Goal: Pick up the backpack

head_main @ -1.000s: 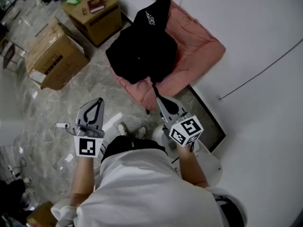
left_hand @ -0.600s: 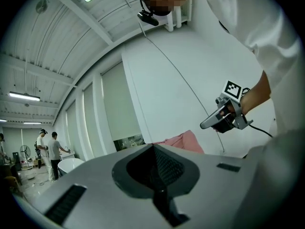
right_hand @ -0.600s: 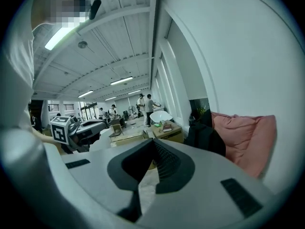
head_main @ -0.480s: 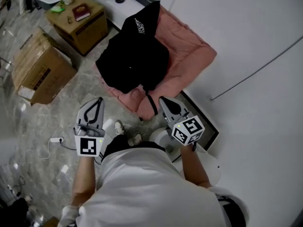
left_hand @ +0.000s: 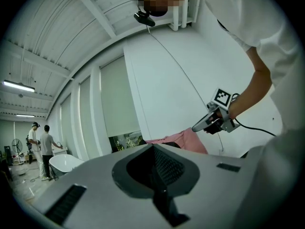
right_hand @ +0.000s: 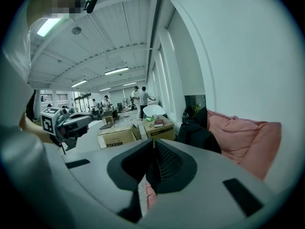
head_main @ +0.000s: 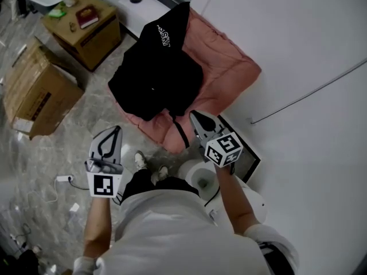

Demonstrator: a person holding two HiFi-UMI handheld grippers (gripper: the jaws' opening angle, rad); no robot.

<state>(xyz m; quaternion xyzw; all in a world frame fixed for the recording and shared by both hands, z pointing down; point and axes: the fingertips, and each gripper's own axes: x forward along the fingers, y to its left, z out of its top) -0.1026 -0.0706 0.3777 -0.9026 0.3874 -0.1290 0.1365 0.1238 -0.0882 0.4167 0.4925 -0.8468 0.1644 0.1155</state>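
The black backpack [head_main: 157, 67] slumps against a pink cushion [head_main: 229, 67] on the floor; a strap hangs off its near side toward me. My right gripper [head_main: 194, 114] is shut and empty, its tip just short of the cushion's near edge, beside that strap. My left gripper [head_main: 116, 129] is also shut and empty, over the marble floor left of the cushion. In the right gripper view, the backpack [right_hand: 198, 132] lies ahead to the right on the cushion [right_hand: 243, 137], beyond the shut jaws of the right gripper [right_hand: 153, 142]. The left gripper [left_hand: 153, 147] faces the cushion [left_hand: 183, 140].
Two cardboard boxes [head_main: 34, 90] [head_main: 86, 24] stand left of the backpack, the far one bearing a book. A white wall [head_main: 304, 50] runs along the right. A white round stand [head_main: 198, 176] and a dark-framed panel [head_main: 246, 159] sit by my feet. People [right_hand: 140, 99] stand far off.
Both grippers have moved forward toward the backpack and cushion, staying shut. The right tip is now close to the cushion's edge and the hanging strap.
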